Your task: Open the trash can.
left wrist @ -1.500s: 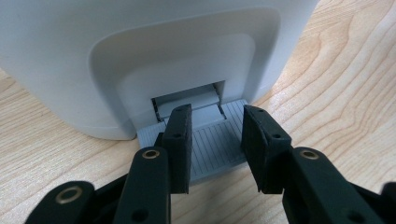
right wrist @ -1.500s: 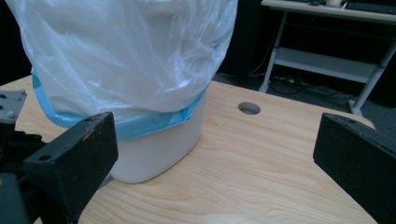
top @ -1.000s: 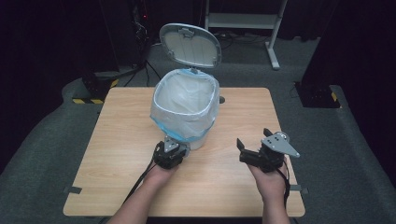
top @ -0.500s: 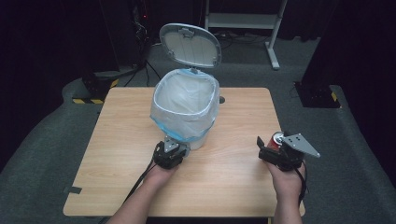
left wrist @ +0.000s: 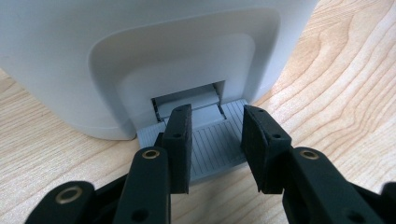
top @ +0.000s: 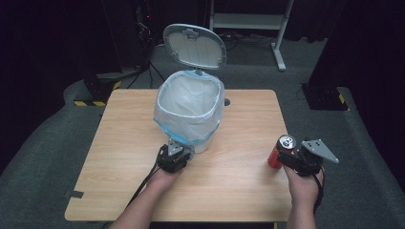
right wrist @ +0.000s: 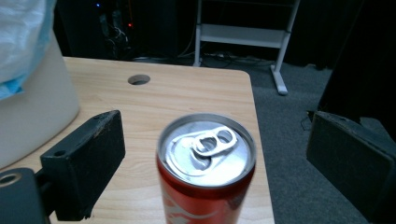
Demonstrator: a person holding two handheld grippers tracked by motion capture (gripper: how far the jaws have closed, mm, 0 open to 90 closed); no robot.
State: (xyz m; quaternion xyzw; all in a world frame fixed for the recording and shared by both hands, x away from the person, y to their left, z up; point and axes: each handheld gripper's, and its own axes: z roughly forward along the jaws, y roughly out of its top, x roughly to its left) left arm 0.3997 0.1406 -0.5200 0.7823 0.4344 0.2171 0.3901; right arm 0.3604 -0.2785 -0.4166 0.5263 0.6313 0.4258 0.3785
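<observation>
- High view: the white bin (top: 191,112), lined with a pale bag and with its lid (top: 195,46) raised, stood at the middle of the bench (top: 119,157). The left claw (top: 175,153) sat at the foot of the bin on the person's side. The red can (top: 282,151) stood upright near the right edge of the bench, directly in front of the right claw (top: 290,156); from this angle it could not be told whether the jaws touched it.
- Left gripper view: the left claw (left wrist: 215,140) was partly spread above the grey ribbed pedal (left wrist: 212,144) protruding from a recess in the bin (left wrist: 140,51) base. Whether the jaws pressed the pedal could not be made out. The upper part of the bin was cut off.
- Right gripper view: the right claw (right wrist: 215,158) was spread wide, the can (right wrist: 206,168) standing between the jaws with clear gaps on both sides. The lower can was cut off; the bin (right wrist: 32,98) appeared at the left edge.
</observation>
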